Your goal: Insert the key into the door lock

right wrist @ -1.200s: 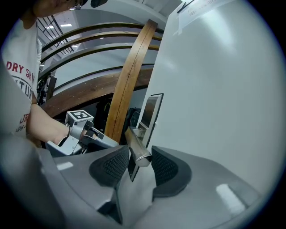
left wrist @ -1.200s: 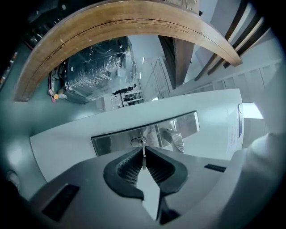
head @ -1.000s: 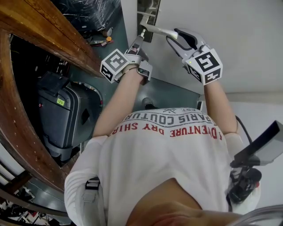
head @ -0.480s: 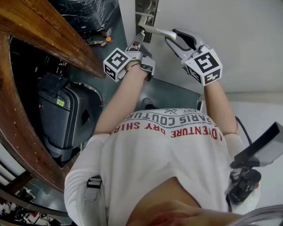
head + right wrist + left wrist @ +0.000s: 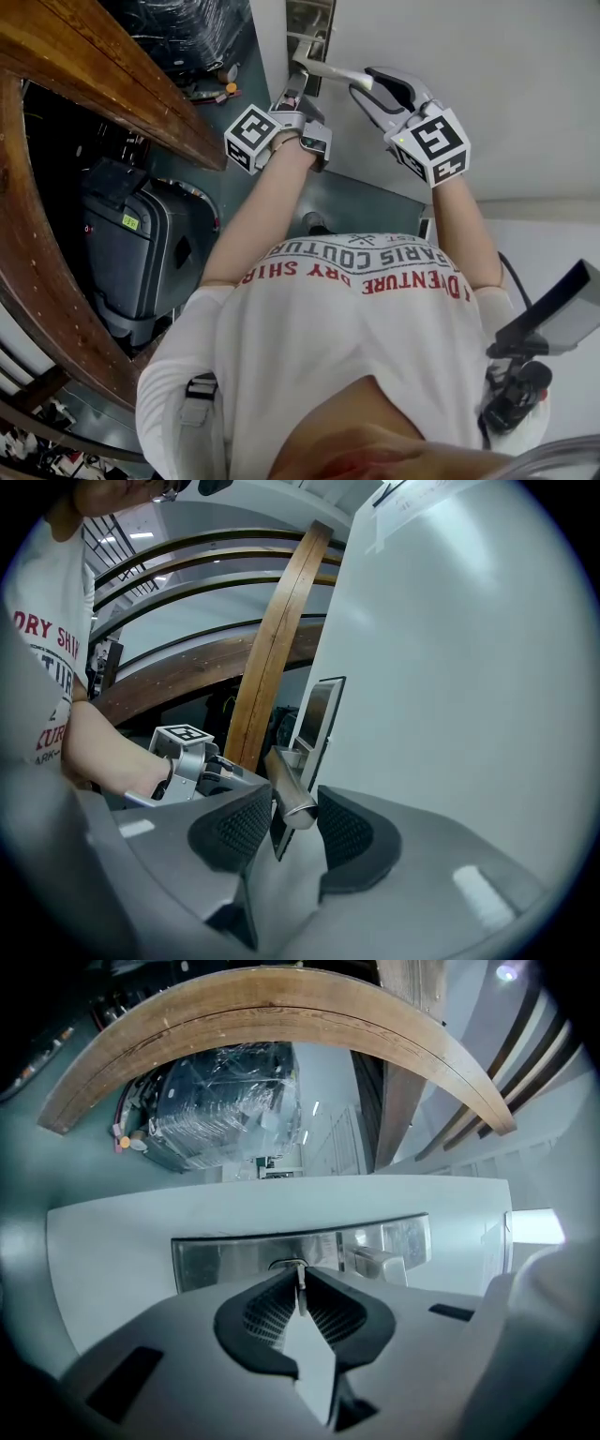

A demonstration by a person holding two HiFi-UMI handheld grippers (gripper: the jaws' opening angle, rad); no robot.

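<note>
The left gripper's (image 5: 300, 1274) fingers pinched the key (image 5: 300, 1294), its tip at the keyhole (image 5: 288, 1264) in the steel lock plate (image 5: 225, 1260). The right gripper's (image 5: 298, 810) fingers clamped the door handle (image 5: 284, 778) against the white door (image 5: 450, 667). To the left, a suitcase (image 5: 131, 244) and a curved wooden rail (image 5: 112, 84) narrowed the floor.

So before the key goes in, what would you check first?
1. Key pinched between the left gripper fingers: ok.
2. Key tip aimed at the keyhole in the metal lock plate: ok, it sits right at the opening.
3. Key tip already inside the keyhole: cannot tell, the fingers hide the meeting point.
4. Key blade turned to match the slot: cannot tell, the slot is too small to read.
5. Right gripper steadying the door handle, with its fingers closed on the handle's end: ok.
</note>
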